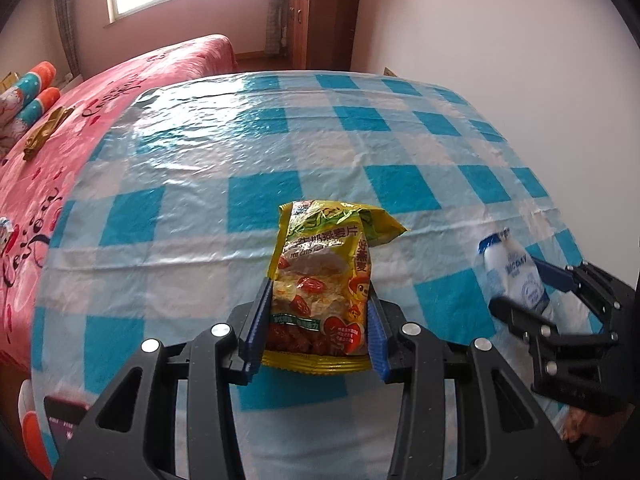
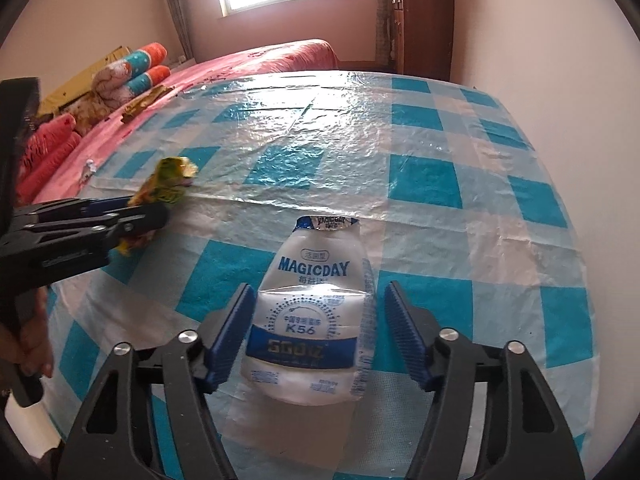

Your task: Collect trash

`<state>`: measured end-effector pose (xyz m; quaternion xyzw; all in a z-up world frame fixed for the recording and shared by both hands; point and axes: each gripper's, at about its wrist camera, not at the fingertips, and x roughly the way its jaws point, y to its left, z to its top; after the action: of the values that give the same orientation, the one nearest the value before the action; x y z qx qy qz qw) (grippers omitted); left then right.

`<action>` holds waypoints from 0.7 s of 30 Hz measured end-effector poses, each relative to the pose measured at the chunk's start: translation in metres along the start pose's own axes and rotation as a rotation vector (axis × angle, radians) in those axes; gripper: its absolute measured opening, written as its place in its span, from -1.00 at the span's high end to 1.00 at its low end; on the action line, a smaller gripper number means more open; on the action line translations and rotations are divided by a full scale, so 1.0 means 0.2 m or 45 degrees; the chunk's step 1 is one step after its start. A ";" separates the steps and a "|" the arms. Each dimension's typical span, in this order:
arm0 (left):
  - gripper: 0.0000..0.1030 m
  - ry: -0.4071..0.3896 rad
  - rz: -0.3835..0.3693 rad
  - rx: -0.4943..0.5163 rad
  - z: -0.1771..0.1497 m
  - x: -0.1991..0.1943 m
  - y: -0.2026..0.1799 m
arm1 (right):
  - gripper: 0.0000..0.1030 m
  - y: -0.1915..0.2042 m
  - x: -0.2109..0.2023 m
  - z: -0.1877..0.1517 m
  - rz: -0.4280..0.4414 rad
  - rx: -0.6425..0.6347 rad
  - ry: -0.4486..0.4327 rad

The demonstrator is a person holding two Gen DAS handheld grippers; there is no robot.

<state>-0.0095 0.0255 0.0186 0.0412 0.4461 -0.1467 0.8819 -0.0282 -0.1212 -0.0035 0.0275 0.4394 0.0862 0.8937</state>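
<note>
My left gripper [image 1: 320, 292] is shut on a yellow oat-snack bag [image 1: 324, 264]; both blue pads squeeze its lower half and its crumpled top sticks out beyond the fingertips. From the right wrist view the left gripper [image 2: 148, 206] and the bag [image 2: 168, 184] are at the left, above the checked tablecloth. A white MAGICDAY drink bottle [image 2: 312, 312] sits between the jaws of my right gripper [image 2: 319, 286]. The left pad [image 2: 234, 328] touches it, while a narrow gap remains at the right pad [image 2: 404, 332]. The left wrist view shows the bottle [image 1: 508, 264] and the right gripper [image 1: 516, 284] at the far right.
A blue-and-white checked plastic cloth [image 1: 280, 140] covers the table, which has a white wall on its right. A pink bed [image 1: 60, 152] borders its left edge, with a gold wrapper [image 1: 44, 132] and rolled blankets [image 2: 140, 68] on it. A brown wardrobe [image 1: 320, 12] stands at the back. A hand [image 2: 32, 340] holds the left gripper.
</note>
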 end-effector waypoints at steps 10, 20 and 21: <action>0.16 -0.028 0.060 -0.012 -0.11 -0.13 0.07 | -0.17 0.06 0.01 0.00 -0.032 -0.092 0.007; 0.16 -0.084 0.094 -0.046 -0.21 -0.29 0.16 | -0.17 0.12 -0.02 -0.03 -0.084 -0.136 -0.020; 0.16 -0.091 0.097 -0.045 -0.22 -0.31 0.16 | -0.17 0.12 -0.02 -0.03 -0.082 -0.133 -0.021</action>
<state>-0.0678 0.0793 0.0401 0.0374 0.4149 -0.1065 0.9028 -0.0377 -0.0988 -0.0007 -0.0327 0.4275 0.0798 0.8999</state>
